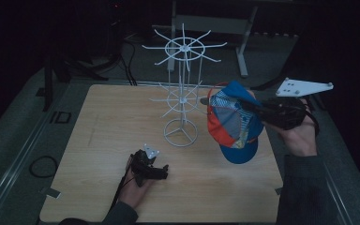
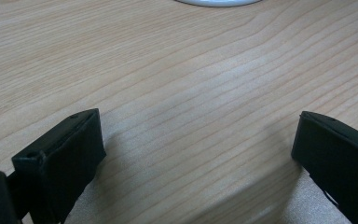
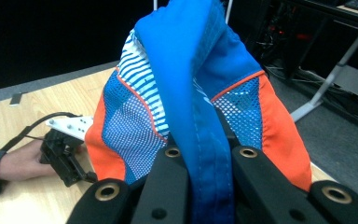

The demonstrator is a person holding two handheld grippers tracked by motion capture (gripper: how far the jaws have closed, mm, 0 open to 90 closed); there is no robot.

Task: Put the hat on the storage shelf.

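Note:
A blue, orange and white mesh cap [image 1: 234,123] hangs in the air at the right, beside the lower tier of a white wire rack [image 1: 183,93]. My right gripper [image 1: 251,107] is shut on the cap's blue fabric; its jaws pinch a fold of the cap [image 3: 186,70] in the right gripper view [image 3: 209,156]. My left gripper [image 1: 163,171] lies low on the wooden table [image 1: 112,122] near the front. Its jaws stand wide apart over bare wood [image 2: 196,154], with nothing between them. The rack's round base [image 2: 219,2] shows just beyond them.
The rack stands mid-table with two tiers of spoked hooks. Its base ring [image 1: 180,132] sits between the two grippers. The left gripper [image 3: 67,158] and its hand [image 3: 21,161] appear behind the cap. Dark floor, cables and a table frame [image 1: 243,42] surround the table.

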